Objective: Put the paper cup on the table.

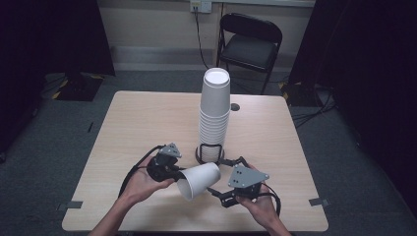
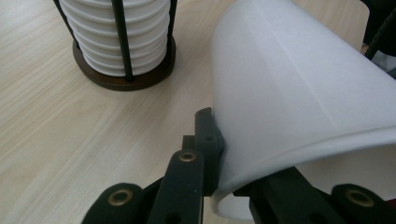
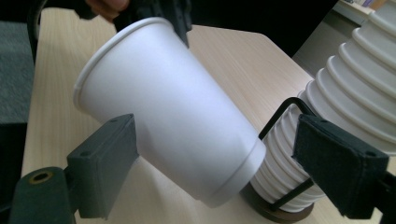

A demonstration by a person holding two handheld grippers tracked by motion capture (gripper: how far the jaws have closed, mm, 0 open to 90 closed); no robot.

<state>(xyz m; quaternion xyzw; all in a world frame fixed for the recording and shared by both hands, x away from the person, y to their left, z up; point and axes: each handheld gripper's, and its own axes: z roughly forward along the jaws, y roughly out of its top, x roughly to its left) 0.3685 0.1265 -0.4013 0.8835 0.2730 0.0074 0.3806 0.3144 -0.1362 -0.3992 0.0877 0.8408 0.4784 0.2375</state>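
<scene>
A single white paper cup (image 1: 199,179) (image 2: 289,84) (image 3: 163,102) hangs tilted just above the table's front, its mouth toward the person. My left gripper (image 1: 178,176) (image 2: 224,154) is shut on its rim, one jaw outside the wall and one inside. My right gripper (image 1: 221,175) (image 3: 219,158) stands open around the cup's base end; its right pad (image 3: 341,168) is well clear of the cup. Just behind stands a tall stack of white cups (image 1: 215,113) (image 2: 116,42) (image 3: 355,79) in a black wire holder (image 1: 202,158) (image 2: 121,81) (image 3: 280,121).
The light wooden table (image 1: 147,118) carries a small dark disc (image 1: 235,106) to the right of the stack. A black folding chair (image 1: 251,42) stands beyond the far edge, under a wall outlet (image 1: 200,6). Dark curtains flank both sides.
</scene>
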